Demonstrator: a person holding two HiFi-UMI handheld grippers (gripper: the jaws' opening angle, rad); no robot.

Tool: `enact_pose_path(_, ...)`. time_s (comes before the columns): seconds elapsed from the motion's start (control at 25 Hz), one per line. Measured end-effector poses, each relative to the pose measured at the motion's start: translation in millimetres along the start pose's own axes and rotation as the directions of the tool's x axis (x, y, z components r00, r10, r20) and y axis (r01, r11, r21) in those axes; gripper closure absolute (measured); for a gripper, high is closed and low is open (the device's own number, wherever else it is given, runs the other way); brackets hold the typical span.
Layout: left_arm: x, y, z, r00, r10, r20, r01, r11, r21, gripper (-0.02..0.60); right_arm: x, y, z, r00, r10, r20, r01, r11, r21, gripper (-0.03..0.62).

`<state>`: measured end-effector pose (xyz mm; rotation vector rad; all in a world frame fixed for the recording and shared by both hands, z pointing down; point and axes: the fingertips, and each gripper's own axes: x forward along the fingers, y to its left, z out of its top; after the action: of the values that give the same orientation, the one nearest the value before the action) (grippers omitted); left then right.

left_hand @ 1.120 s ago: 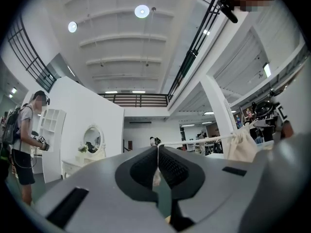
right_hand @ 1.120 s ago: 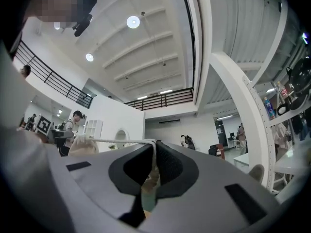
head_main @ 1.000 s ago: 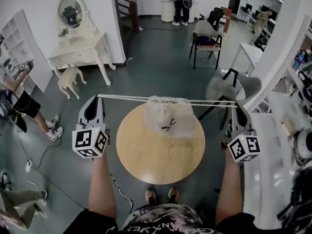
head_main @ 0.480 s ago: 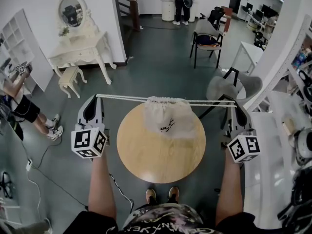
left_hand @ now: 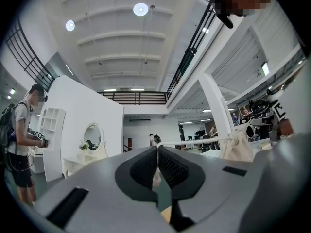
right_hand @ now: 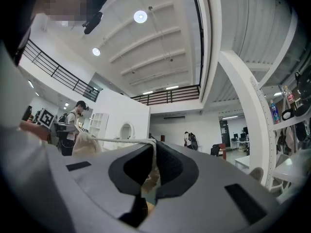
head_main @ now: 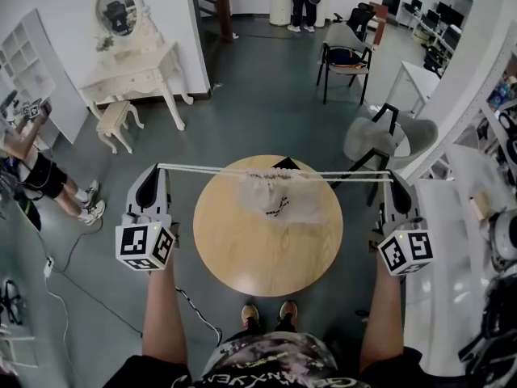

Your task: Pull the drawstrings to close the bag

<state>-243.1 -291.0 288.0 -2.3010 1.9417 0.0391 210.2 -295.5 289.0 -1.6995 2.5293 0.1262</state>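
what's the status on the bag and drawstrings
Left gripper shut on drawstrings, right gripper likewise. Lines taut, bag mouth gathered, over the table. Nothing in the way.

Both forearms reach forward, spread wide apart. The left gripper (head_main: 155, 170) and right gripper (head_main: 391, 176) point ahead, fingers closed tight, each pinching the drawstring (head_main: 210, 169).
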Motion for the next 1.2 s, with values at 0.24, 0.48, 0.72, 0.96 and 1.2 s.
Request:
enact_pose_path(0.24,-26.8,-3.2,-13.6,0.999,-0.018,-0.031,0.018,1.000,-0.008,0.563,-23.1,11.2,-13.3,0.999,0.034,-0.033,-0.034,0.999,-0.015,0.590)
enact_pose_path(0.48,-42.2,-7.3,-13.5,0.999,-0.019,-0.030,0.017,0.998,-0.054,0.563,-36.5,23.0,-17.8,0.998,0.052,-0.039,-0.052,0.999,0.016,0.591)
enact_pose_path(0.72,-46.9,-6.2,-20.2,0.999,-0.010,-0.037,0.008,0.998,-0.060,0.563,-39.6,28.0,-24.0,0.997,0.056,-0.048,-0.054,0.998,0.029,0.591)
enact_pose_path(0.96,-44.7,-10.9,-22.1,0.999,-0.018,-0.031,0.016,0.998,-0.055,0.563,-36.3,35.3,-24.0,0.997,0.067,-0.043,-0.066,0.998,0.021,0.589)
enact_pose_path(1.2,-41.2,-12.0,-18.2,1.000,-0.023,-0.018,0.022,0.999,-0.045,0.563,-33.4,38.0,-22.8,0.997,0.069,-0.044,-0.069,0.998,-0.009,0.589)
